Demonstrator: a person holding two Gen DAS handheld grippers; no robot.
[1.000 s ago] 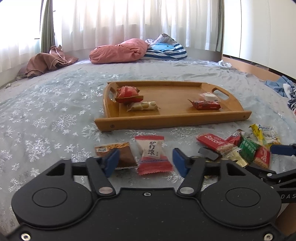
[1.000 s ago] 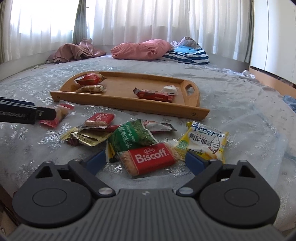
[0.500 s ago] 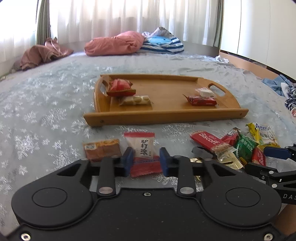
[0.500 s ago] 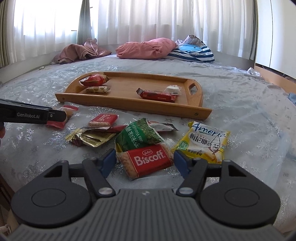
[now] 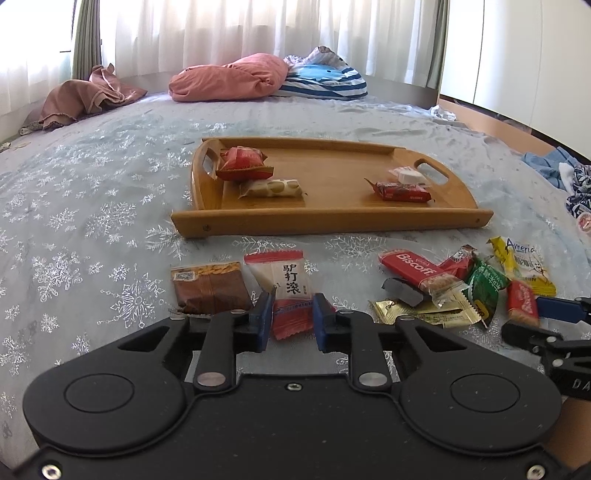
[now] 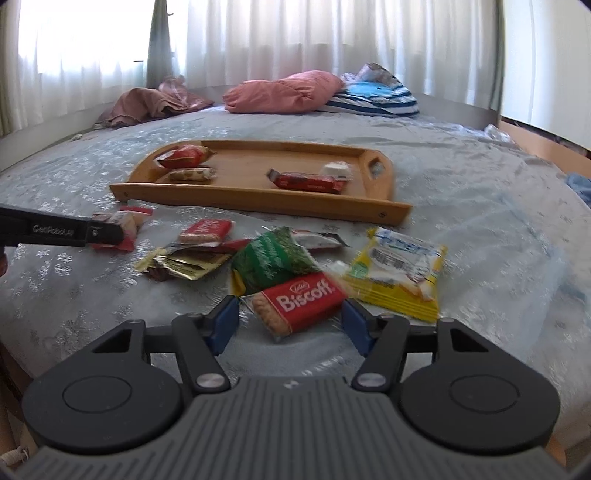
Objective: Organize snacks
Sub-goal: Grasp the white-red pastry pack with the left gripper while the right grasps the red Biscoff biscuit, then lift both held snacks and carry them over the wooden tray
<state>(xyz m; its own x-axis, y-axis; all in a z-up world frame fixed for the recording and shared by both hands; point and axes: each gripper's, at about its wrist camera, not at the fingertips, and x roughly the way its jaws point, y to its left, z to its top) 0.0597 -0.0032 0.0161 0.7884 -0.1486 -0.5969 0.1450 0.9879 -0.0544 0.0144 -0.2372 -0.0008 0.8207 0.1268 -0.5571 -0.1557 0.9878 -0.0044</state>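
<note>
While I watch through both wrist cameras, everything sits on a bed (image 5: pixel 92 221) under a pale blue snowflake-print cover, with white curtains (image 5: pixel 258 29) glowing behind it. From the left along the far edge lie a crumpled brown cloth (image 5: pixel 81 96), a pink pillow (image 5: pixel 229 77) and a blue striped bundle (image 5: pixel 325 81); a white cabinet front (image 5: pixel 517 55) closes the right side.

My left gripper (image 5: pixel 291 317) has just been closing, and its blue fingers (image 5: pixel 263 317) now pinch the red lower end of the red-and-white sachet (image 5: pixel 286 280) printed with Chinese characters. Just beside it on the left lies a brown cake packet (image 5: pixel 208 288). Beyond them, the wooden tray (image 5: pixel 332 221) holds a red pouch (image 5: pixel 242 162) and a nougat bar (image 5: pixel 271 188) at its left end, a red bar (image 5: pixel 402 191) and a small white sweet (image 5: pixel 408 175) at its right.

Further right, a loose pile of snacks lies on the cover near the tray's front rim: gold wrappers (image 6: pixel 184 262), a small red biscuit pack (image 6: pixel 207 230), a green packet (image 6: pixel 273 258), a red Biscoff packet (image 6: pixel 301 304) and a yellow packet (image 6: pixel 399 273).

My right gripper (image 6: pixel 290 325) has been closing too; its fingers (image 6: pixel 223 323) stand on either side of the Biscoff packet, but motion blur keeps me from telling whether the pads actually touch it. The yellow packet's printing is smeared in the right view. In the left view the right gripper is cut off at the frame edge, and more cloth at the far right is only partly in view.
</note>
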